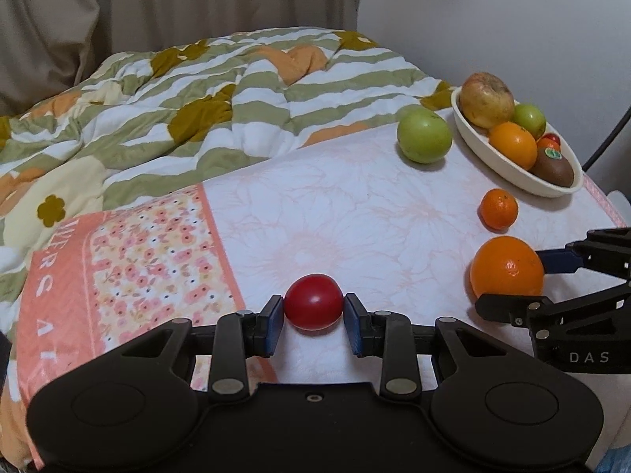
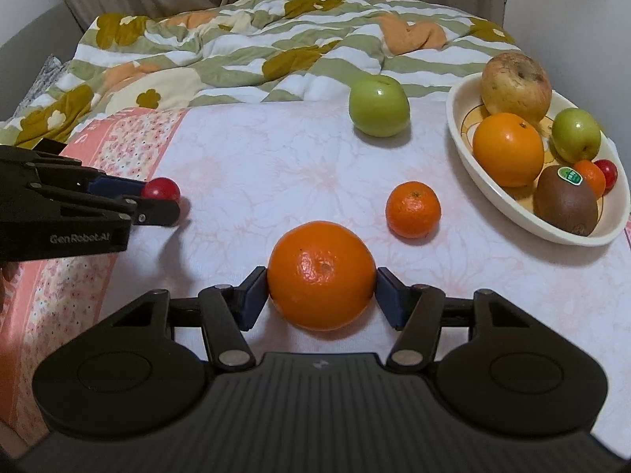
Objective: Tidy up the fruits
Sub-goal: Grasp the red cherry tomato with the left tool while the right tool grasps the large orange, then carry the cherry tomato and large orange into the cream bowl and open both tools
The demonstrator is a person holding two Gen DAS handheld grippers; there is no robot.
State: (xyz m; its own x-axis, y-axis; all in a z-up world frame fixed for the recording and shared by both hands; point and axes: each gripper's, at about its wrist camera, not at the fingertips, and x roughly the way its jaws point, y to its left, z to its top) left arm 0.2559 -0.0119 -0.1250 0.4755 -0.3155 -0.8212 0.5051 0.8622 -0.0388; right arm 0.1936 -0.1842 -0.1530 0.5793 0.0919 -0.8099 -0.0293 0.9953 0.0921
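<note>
Here, in the left wrist view, the left tongs [image 1: 313, 317] pinch the red tomato [image 1: 313, 301] on the bed's pink sheet [image 1: 355, 205], with open sheet ahead toward the bowl [image 1: 469, 130] at the far right edge. In the right wrist view, the right tongs [image 2: 321, 295] flank the big orange [image 2: 321, 274], pads touching it (grasp stage, I judge). Next: lift both, clearing the mandarin [image 2: 413, 209].

Left gripper [image 1: 313, 317] clamped (right gripper [image 2: 321, 295] half-closed)
</note>
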